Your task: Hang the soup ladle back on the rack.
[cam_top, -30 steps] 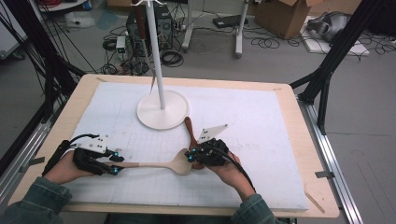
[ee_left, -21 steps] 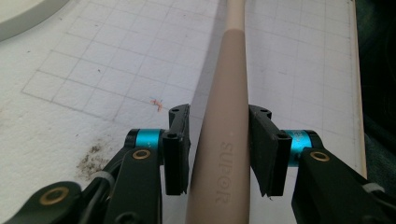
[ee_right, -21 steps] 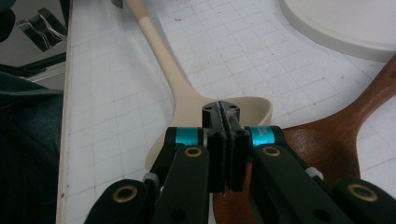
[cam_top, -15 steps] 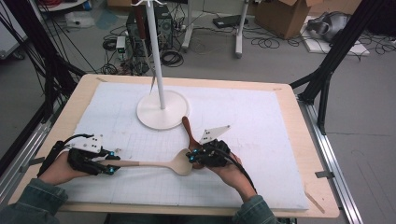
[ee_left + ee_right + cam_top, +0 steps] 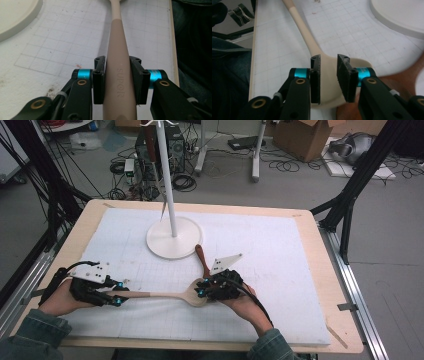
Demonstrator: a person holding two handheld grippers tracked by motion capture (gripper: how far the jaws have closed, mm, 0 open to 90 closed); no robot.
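White mat, left jaws clamping beige spoon handle

We see a white stand with a round base and a thin upright pole, set on a white gridded mat that covers a light wooden table. Beyond the table, on the grey floor, lie tangled black cables, a cardboard box and black frame legs.

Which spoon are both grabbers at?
The pale beige spoon, lying between left gripper and right gripper. The dark brown wooden spoon points toward the white stand base.
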